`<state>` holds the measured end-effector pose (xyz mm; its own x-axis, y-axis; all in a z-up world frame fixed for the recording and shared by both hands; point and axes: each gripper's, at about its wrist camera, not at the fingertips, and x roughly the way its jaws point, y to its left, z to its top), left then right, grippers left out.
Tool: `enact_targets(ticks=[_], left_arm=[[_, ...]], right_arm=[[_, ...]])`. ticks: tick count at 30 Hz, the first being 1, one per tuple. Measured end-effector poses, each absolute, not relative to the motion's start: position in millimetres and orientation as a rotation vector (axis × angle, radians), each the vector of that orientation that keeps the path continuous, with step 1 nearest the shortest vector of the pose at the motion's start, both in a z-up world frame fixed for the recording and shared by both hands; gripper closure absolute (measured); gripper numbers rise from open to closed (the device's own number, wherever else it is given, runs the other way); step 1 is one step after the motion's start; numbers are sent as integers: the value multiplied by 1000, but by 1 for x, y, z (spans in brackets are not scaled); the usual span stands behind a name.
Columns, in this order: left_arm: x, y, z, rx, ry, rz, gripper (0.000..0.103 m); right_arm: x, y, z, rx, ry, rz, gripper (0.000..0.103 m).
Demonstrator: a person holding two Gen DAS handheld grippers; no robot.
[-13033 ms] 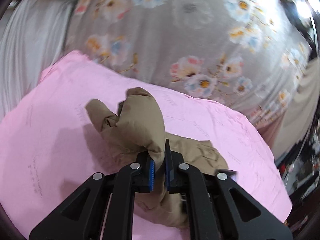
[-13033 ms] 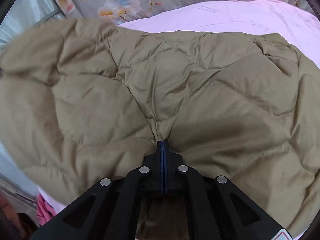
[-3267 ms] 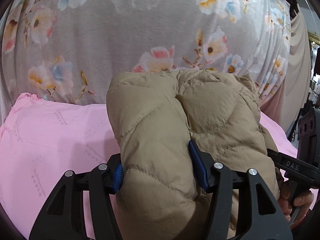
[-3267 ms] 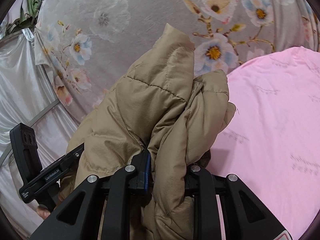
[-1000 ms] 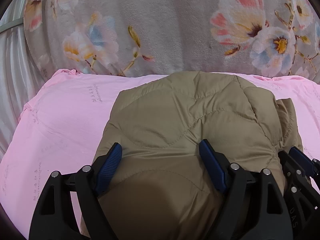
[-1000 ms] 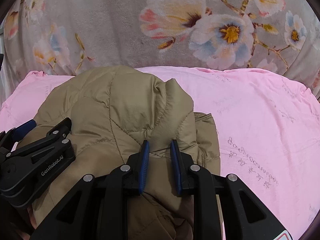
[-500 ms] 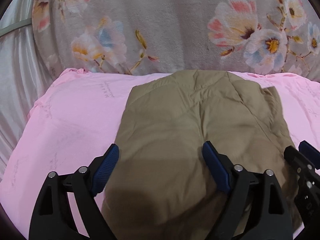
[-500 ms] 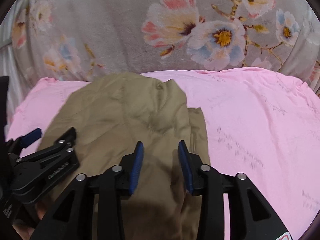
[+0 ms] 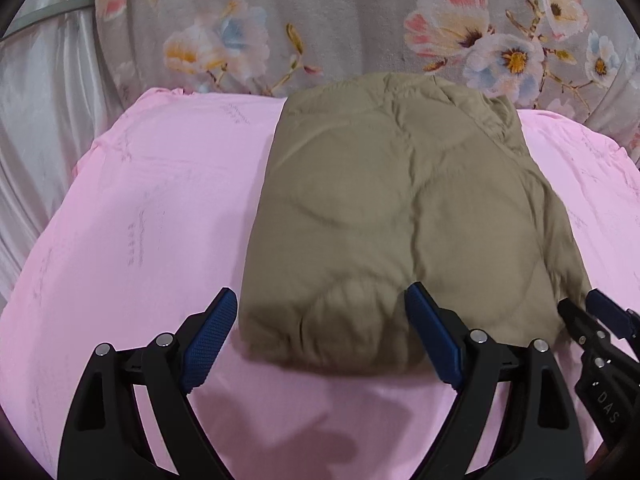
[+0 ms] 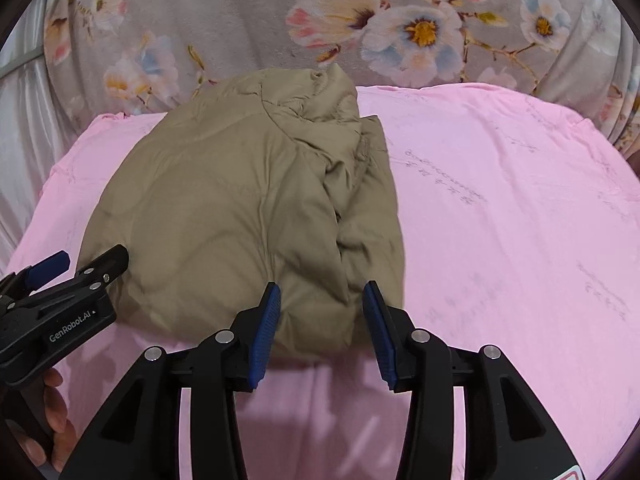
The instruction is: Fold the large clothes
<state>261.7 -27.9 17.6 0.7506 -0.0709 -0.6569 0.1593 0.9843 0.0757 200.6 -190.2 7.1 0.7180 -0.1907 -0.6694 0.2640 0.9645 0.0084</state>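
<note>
Left wrist view shows your left gripper with fingers spread wide and nothing in them, hovering just off the near edge of the folded tan quilted jacket. The jacket lies as a squarish bundle on the pink sheet, toward the far side, its far edge right up by the floral fabric behind. From the right wrist view, your right gripper is likewise released, fingers apart, sitting near the jacket's near-right corner.

Looks to me like the fold is basically done and you're at the let-go-and-tidy stage. To do it well, I'd back both grippers straight off toward yourself without dragging the near hem, since puffy quilting likes to spring open. The right side is the messy bit: a loose flap and a bunched collar stick out there, so a gentle press or tuck along that edge would square it up. The near hem sits roughly between the left fingers, not touching as far as I can tell.
</note>
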Motion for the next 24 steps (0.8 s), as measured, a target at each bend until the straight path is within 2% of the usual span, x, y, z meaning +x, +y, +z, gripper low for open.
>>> enact_targets(ticks=[1, 3, 9, 12, 21, 24], left_arm=[[256, -27, 15, 137, 717, -123, 19], [243, -25, 8, 148, 726, -117, 19], [211, -24, -6, 178, 760, -115, 19], [193, -24, -4, 185, 730, -109, 13], [153, -26, -1, 237, 660, -61, 8], [149, -25, -2, 236, 660, -52, 8]], right_arm=[[192, -187, 6, 96, 730, -254, 59], [177, -182, 3, 82, 737, -247, 49], [138, -165, -9, 35, 750, -258, 40], [122, -160, -6, 11, 712, -288, 30], [100, -159, -1, 20, 654, -341, 19], [103, -165, -4, 45, 678, -344, 19]])
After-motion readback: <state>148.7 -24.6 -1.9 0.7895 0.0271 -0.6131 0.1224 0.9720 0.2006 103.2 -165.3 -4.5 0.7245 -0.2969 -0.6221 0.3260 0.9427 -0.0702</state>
